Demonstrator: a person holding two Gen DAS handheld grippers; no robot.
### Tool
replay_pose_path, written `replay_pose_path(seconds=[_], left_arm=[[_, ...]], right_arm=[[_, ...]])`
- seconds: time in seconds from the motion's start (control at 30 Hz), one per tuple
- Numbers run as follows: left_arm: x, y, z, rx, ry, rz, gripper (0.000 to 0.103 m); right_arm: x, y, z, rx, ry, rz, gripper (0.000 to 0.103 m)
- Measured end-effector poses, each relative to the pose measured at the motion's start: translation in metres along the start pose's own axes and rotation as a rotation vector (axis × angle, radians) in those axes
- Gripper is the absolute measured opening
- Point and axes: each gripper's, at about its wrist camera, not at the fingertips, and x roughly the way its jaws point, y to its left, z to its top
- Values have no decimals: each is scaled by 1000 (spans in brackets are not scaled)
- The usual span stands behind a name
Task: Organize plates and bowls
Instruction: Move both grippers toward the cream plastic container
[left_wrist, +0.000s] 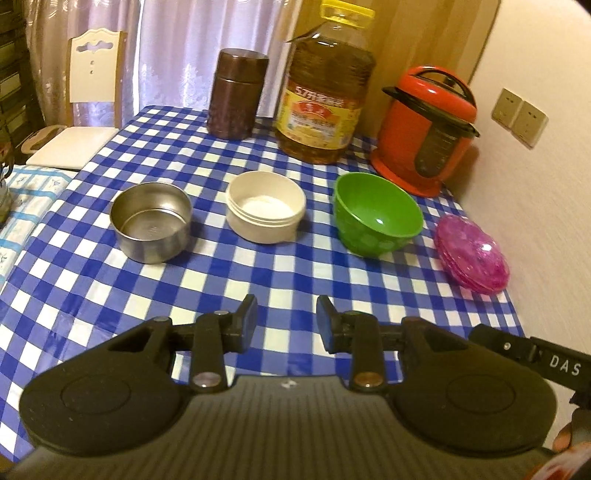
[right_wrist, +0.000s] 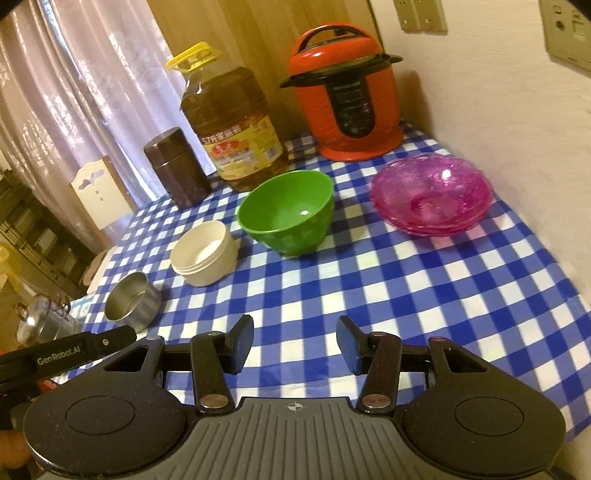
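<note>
Across the bench (left_wrist: 280, 280), covered in a blue-and-white checked cloth, four vessels stand in a row, all upright with their mouths facing up. From the left wrist view they run left to right: a steel bowl (left_wrist: 151, 221) with straight walls, a cream bowl (left_wrist: 266, 206) with a ridged rim, a green bowl (left_wrist: 376, 214) and a stack of pink plates (left_wrist: 472, 254) nearest the wall. None of them touches its neighbour. The steel, cream and green bowls hold nothing that can be seen (the cream one shows only a pale floor). The pink plates (right_wrist: 432, 195) are translucent and nested one inside another; their round shape gives them no long axis, and the same goes for the bowls.

Behind the row stand a brown canister (left_wrist: 236, 92), a large oil bottle (left_wrist: 325, 99) with a yellow cap, partly filled with amber oil, and a red pressure cooker (left_wrist: 424, 129) with its lid on.

The left gripper (left_wrist: 286, 317) hangs over the near part of the bench in front of the cream bowl, its jaws parted a modest way with only cloth showing between them. The right gripper (right_wrist: 295, 343) hangs in front of the green bowl (right_wrist: 288, 214), jaws parted somewhat wider, also holding nothing
</note>
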Motion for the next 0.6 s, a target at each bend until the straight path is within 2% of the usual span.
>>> replay_pose_path(seconds=[0.37,0.6], left_arm=[[39,32,29,-58,-25,-10,31],[73,50,43,-131,-39,-26,31]], right_arm=[[47,22,13,40,14,45,50],[86,36,26,59,11,76,50]])
